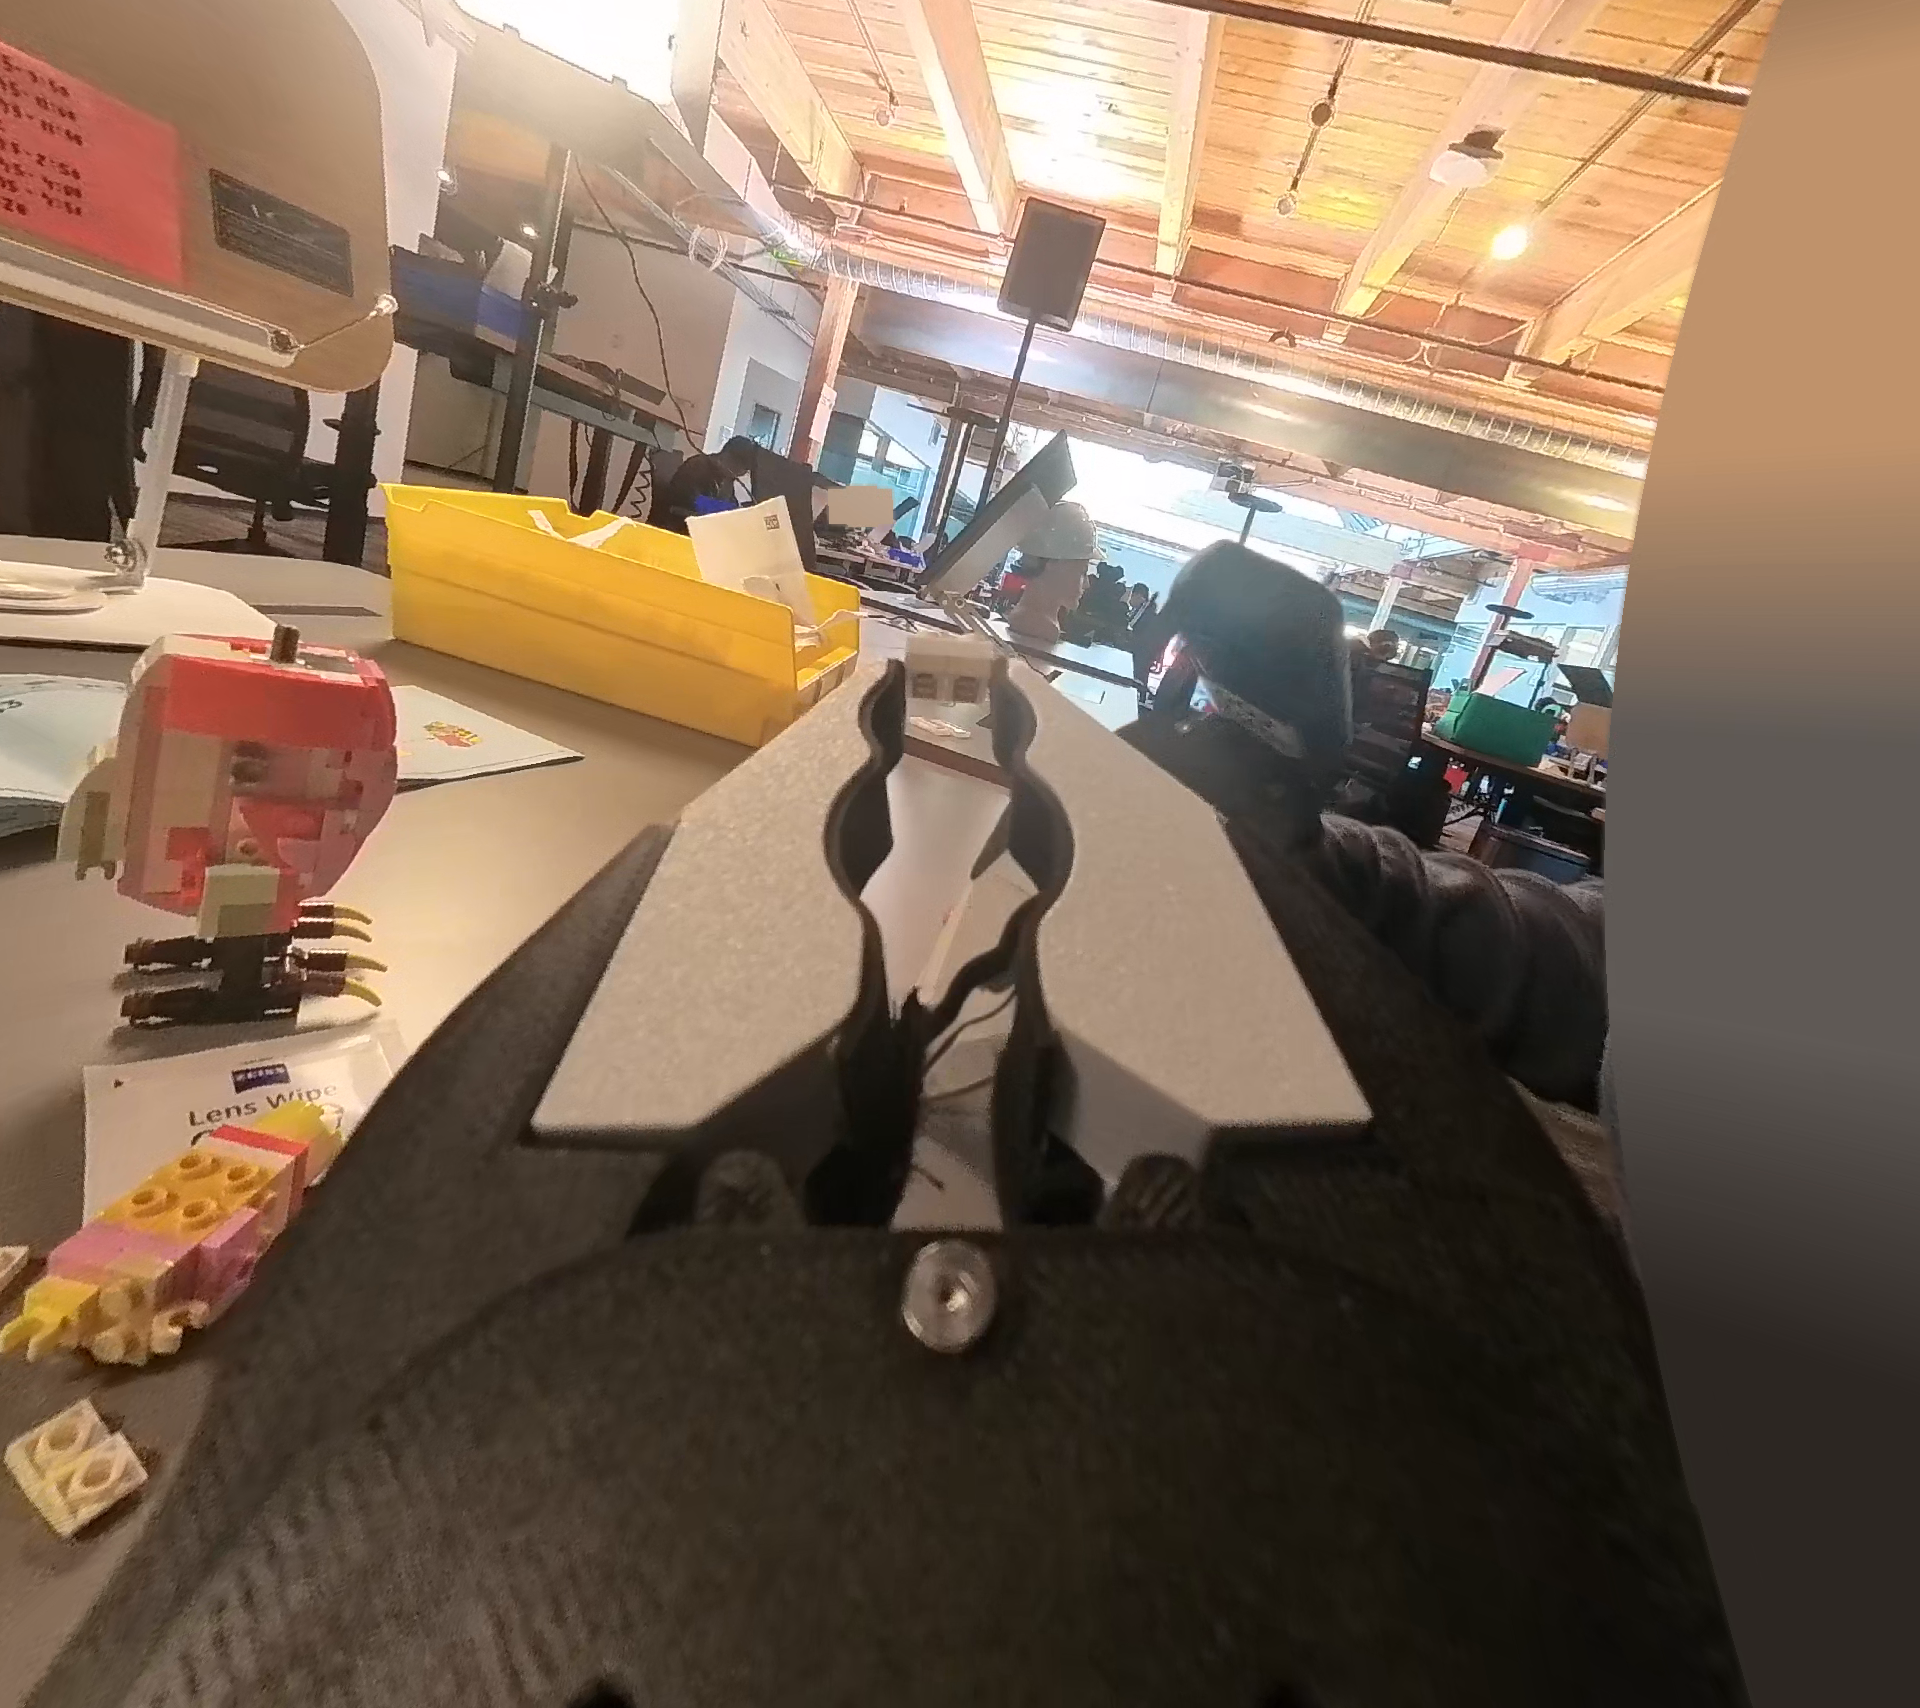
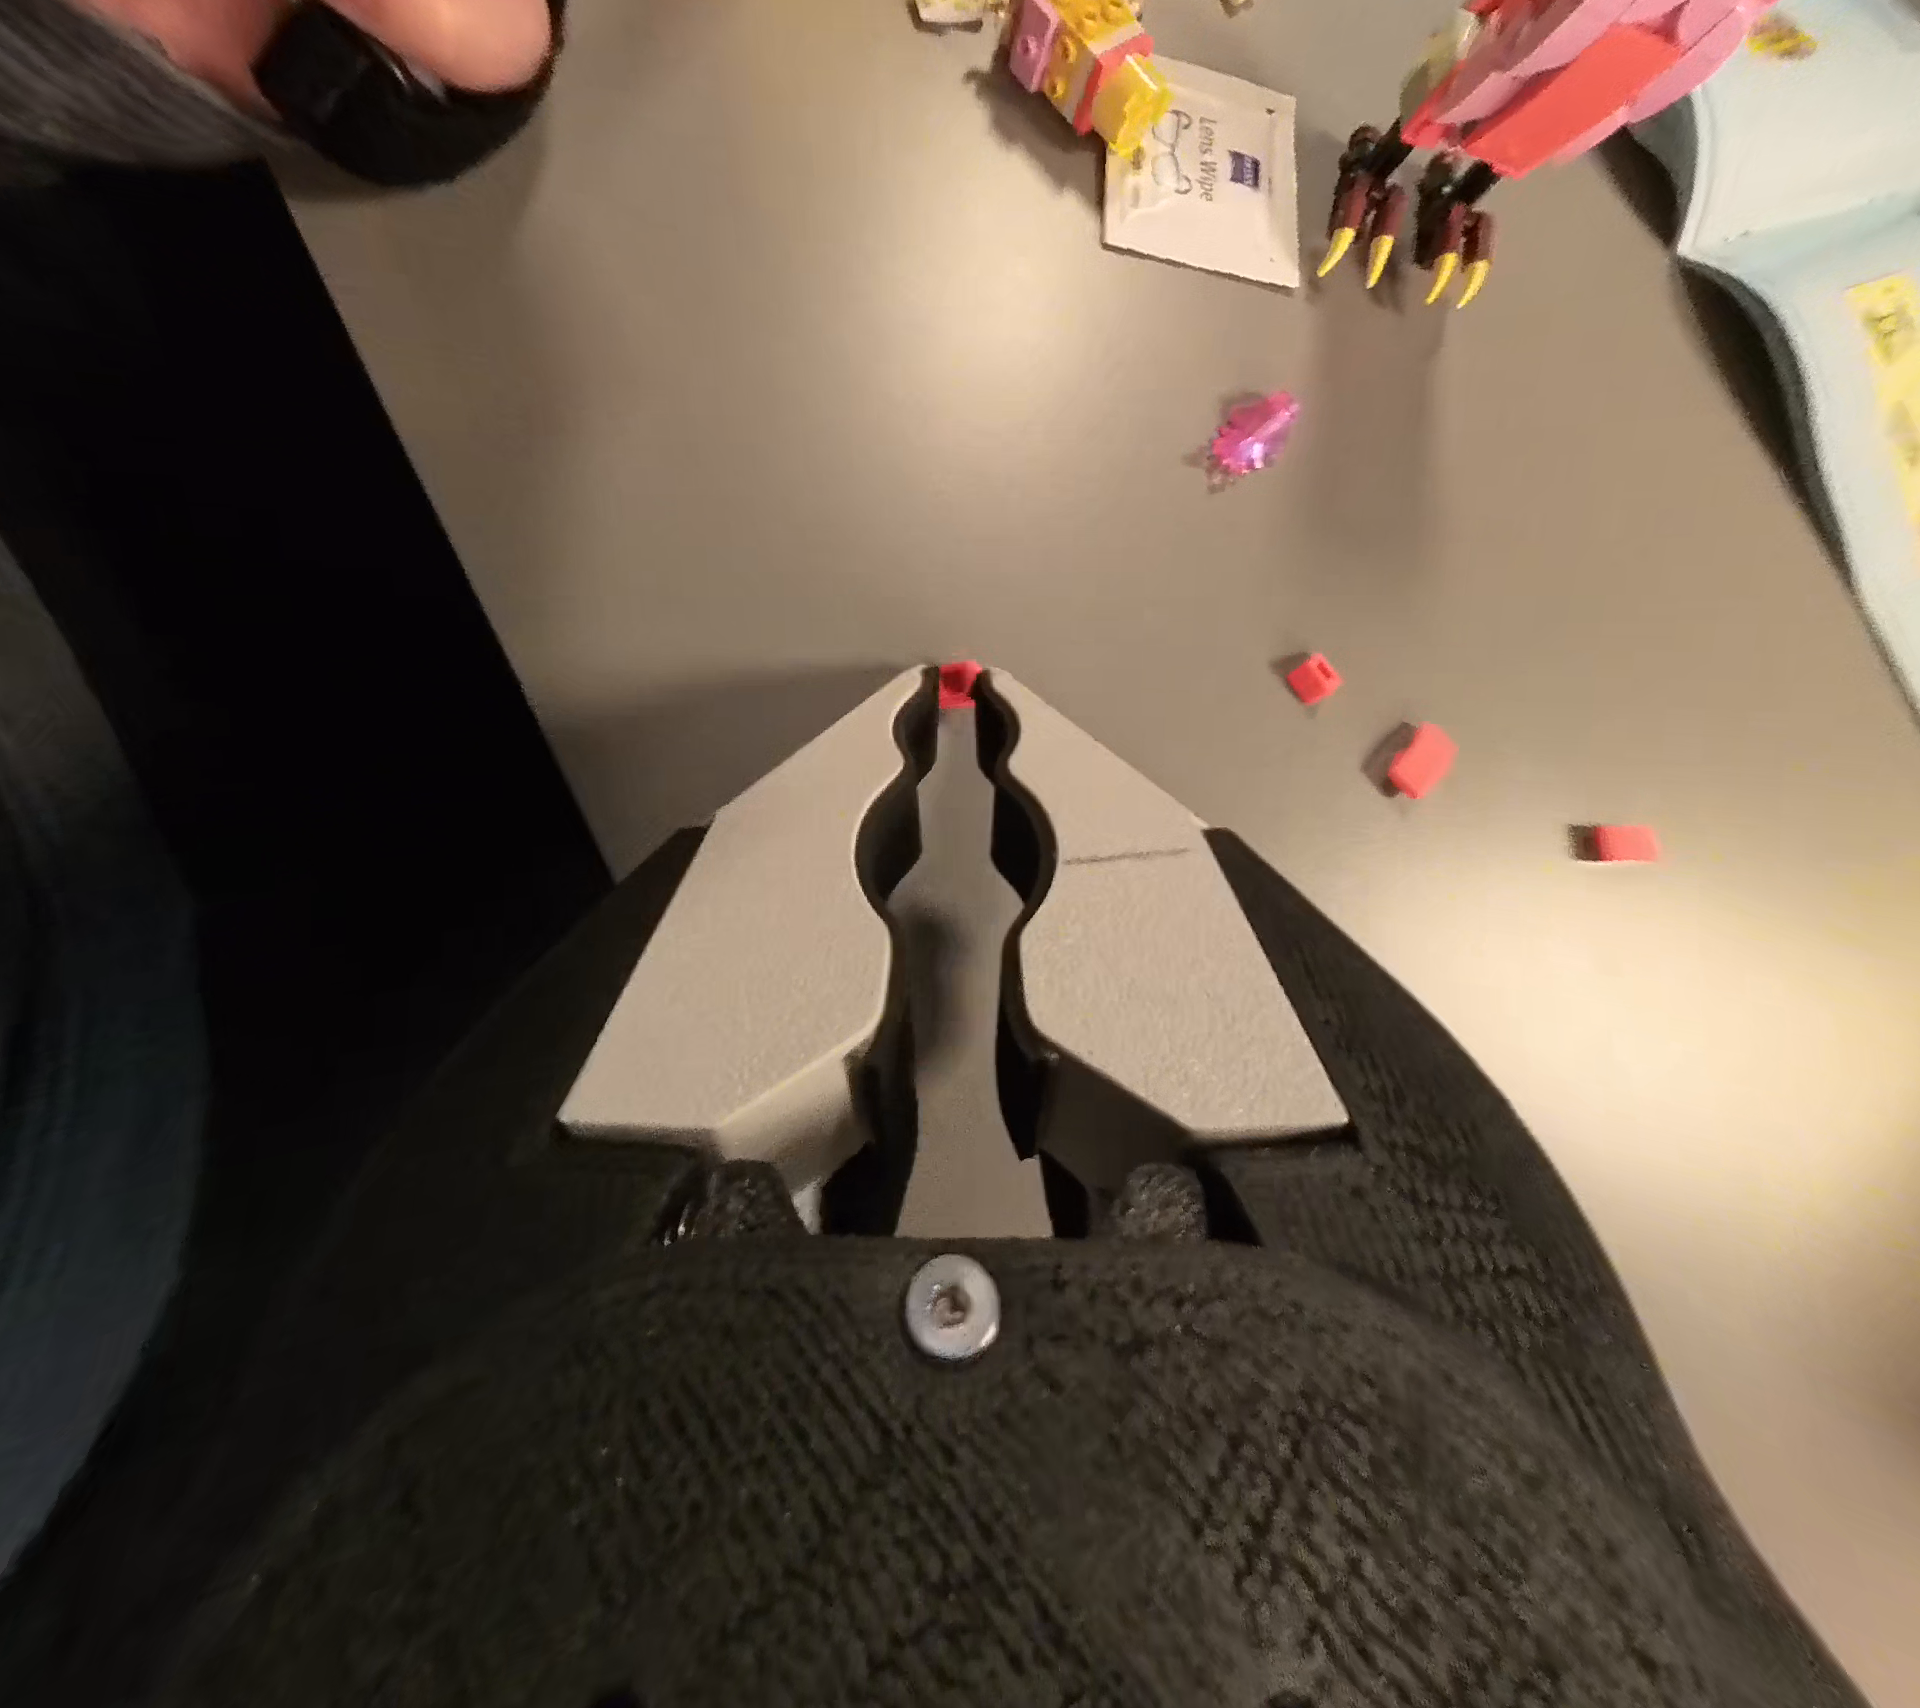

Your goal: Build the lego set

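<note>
Two grippers work over a grey table (image 2: 727,370). A big red-and-pink brick figure (image 1: 260,785) stands on clawed feet left of the left gripper (image 1: 945,671), whose nearly closed fingertips pinch a small white brick (image 1: 948,666) held in the air. The right gripper (image 2: 956,687), narrower still, clamps a tiny red brick (image 2: 956,684) just above the tabletop, near three loose red bricks (image 2: 1418,759).

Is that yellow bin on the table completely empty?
No, the yellow bin holds white paper slips and a folded white sheet sticking up above its rim.
</note>
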The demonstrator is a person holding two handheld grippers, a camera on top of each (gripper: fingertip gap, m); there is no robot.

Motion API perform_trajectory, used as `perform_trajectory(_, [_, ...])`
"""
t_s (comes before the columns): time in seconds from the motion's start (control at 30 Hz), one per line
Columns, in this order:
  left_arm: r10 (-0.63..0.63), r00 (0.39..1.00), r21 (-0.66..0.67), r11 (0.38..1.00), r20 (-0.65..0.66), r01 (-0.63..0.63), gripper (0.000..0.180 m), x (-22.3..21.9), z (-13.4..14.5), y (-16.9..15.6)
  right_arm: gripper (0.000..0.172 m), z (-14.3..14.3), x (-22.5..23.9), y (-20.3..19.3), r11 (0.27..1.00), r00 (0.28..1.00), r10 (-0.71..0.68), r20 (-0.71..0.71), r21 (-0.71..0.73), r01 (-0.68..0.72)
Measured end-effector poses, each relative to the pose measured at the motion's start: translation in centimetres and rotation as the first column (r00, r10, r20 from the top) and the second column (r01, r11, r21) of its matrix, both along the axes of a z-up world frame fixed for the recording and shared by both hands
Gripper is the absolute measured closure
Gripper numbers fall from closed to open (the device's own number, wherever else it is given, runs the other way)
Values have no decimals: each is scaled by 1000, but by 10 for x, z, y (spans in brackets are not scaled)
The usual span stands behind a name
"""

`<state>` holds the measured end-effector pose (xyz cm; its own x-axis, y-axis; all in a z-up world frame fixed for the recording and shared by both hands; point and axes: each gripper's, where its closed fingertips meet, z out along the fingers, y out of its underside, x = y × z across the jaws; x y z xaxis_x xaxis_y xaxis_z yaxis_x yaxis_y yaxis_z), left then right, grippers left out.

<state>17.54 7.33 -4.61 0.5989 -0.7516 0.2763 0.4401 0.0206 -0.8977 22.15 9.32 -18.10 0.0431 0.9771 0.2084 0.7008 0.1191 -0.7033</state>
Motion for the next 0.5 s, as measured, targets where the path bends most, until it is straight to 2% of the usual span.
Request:
perform_trajectory(0.1, [-2,1000,2,1000,0,2,166,0,0,0,167,1,6,13,988,998,14,66,153,-24])
perform_trajectory(0.2, [-3,1000,1,1000,2,3,167,0,0,0,167,7,14,28,943,989,31,141,325,-76])
perform_trajectory(0.27, [-3,1000,1,1000,1,3,166,0,0,0,167,9,21,36,870,967,67,246,460,-177])
perform_trajectory(0.33, [-5,1000,1,1000,0,5,167,1,0,0,167,11,30,46,745,915,83,394,585,-319])
perform_trajectory(0.4, [-6,1000,0,1000,1,6,166,1,0,0,167,9,34,44,640,847,132,515,608,-470])
perform_trajectory(0.47, [-6,1000,-1,1000,3,6,167,0,0,0,167,6,34,36,613,812,200,549,576,-541])
perform_trajectory(0.5, [-6,1000,-2,1000,4,6,167,0,0,0,164,5,33,33,630,812,225,539,556,-543])
